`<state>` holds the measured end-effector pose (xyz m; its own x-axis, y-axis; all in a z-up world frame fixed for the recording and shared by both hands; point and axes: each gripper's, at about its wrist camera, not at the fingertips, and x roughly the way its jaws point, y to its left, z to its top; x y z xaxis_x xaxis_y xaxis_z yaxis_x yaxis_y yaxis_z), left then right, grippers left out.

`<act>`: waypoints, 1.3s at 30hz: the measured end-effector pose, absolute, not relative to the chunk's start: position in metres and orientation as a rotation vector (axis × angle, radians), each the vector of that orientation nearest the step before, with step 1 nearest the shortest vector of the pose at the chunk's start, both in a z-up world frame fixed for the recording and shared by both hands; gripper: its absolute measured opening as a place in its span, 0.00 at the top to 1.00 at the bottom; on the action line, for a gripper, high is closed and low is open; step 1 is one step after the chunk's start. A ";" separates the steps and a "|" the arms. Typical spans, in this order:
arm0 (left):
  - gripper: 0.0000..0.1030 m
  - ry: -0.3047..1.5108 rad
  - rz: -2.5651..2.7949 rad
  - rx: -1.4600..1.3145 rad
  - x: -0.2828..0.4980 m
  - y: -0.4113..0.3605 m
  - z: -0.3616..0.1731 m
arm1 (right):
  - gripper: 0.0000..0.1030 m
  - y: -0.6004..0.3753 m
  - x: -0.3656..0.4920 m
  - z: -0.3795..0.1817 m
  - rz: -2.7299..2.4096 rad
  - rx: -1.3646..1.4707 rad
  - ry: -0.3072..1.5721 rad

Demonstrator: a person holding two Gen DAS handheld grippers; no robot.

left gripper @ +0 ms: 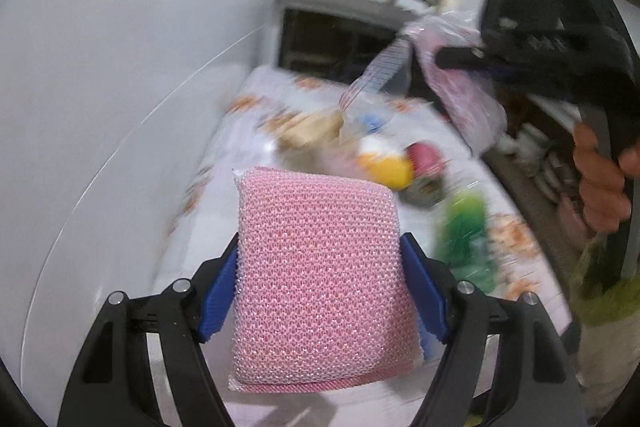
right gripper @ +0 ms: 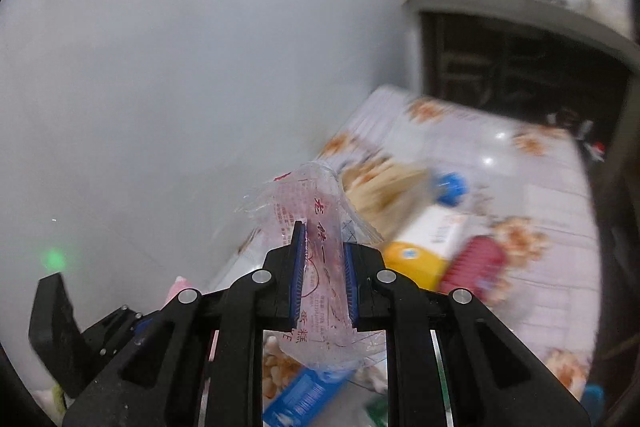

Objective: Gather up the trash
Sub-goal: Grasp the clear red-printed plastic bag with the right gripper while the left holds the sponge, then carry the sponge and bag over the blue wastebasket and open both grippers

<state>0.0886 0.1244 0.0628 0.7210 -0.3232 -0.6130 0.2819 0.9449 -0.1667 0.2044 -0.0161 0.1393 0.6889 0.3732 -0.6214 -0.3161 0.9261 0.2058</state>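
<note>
Only the left wrist view is showing the left gripper, its fingers squeezing a pink mesh scrubbing sponge. The right gripper fingers are pinching a crinkly clear plastic wrapper above the flowery worktop, hiding blurry packets behind.

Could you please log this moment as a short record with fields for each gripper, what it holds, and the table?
left gripper: shut on pink mesh sponge
right gripper: shut on clear printed plastic wrapper
table: floral cloth, blurred clutter
on table: yellow-and-white box, blue cap, green item
</note>
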 end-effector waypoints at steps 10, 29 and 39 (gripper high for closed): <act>0.28 0.728 -0.847 0.005 0.112 -0.053 0.109 | 0.83 -0.256 0.058 0.130 -0.135 0.443 0.567; 0.25 1.240 -1.140 0.514 0.069 -0.462 -0.057 | 0.79 -0.483 -0.121 -0.109 -0.621 1.295 0.573; 0.13 1.342 -1.013 0.519 0.092 -0.560 -0.135 | 0.37 -0.557 -0.110 -0.184 -0.729 1.404 0.508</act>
